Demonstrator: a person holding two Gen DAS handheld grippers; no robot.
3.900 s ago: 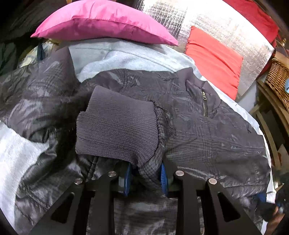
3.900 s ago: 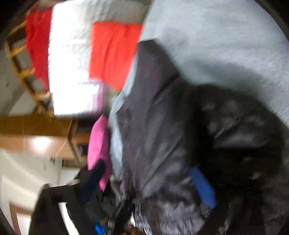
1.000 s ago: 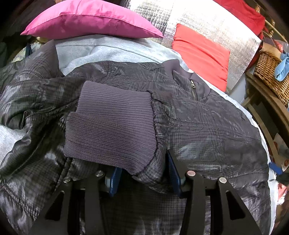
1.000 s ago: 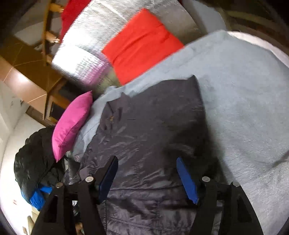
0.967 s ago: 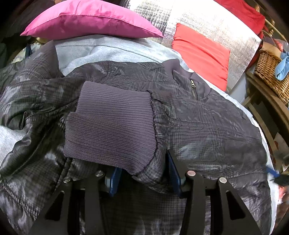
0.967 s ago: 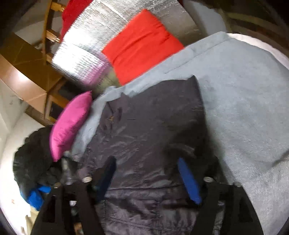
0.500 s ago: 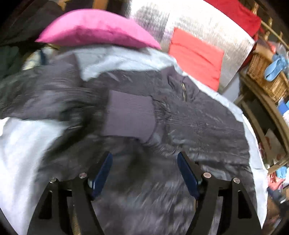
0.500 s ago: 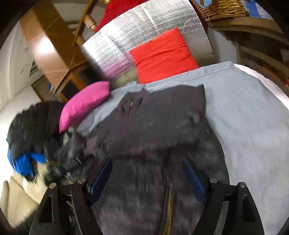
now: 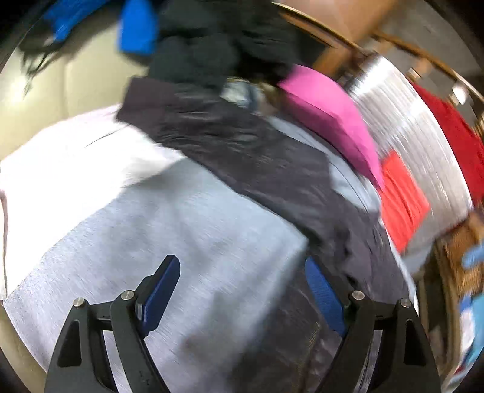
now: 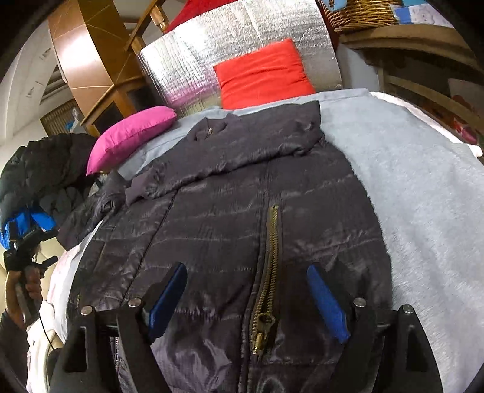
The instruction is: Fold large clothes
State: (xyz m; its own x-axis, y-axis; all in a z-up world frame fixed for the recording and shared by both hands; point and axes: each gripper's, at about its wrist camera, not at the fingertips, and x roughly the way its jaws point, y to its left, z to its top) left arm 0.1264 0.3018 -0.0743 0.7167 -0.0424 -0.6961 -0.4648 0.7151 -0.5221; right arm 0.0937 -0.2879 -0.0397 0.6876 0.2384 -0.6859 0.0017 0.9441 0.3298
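**A:** Where's the jacket (image 10: 242, 211)?

**B:** Flat on the grey blanket (image 10: 417, 193), zip (image 10: 269, 266) facing up and closed. One sleeve (image 10: 236, 151) is folded across the chest, its cuff pointing toward the pink pillow (image 10: 133, 133). The other sleeve (image 9: 211, 133) trails off to the opposite side, toward a heap of dark clothes (image 9: 217, 39).

**A:** And the right claw (image 10: 246, 297)?

**B:** Fingers spread wide, holding nothing, hovering over the lower front with the zip pull between them.

**A:** The left claw (image 9: 242, 290)?

**B:** Also spread apart and empty. Its view is motion-blurred; it looks over bare blanket, with the jacket's edge by its right finger (image 9: 323, 293).

**A:** What's behind?

**B:** A red cushion (image 10: 263, 72) leans on a silver foil panel (image 10: 236, 42) beyond the collar, and a wicker basket (image 10: 363, 12) sits on a wooden shelf at the upper right.
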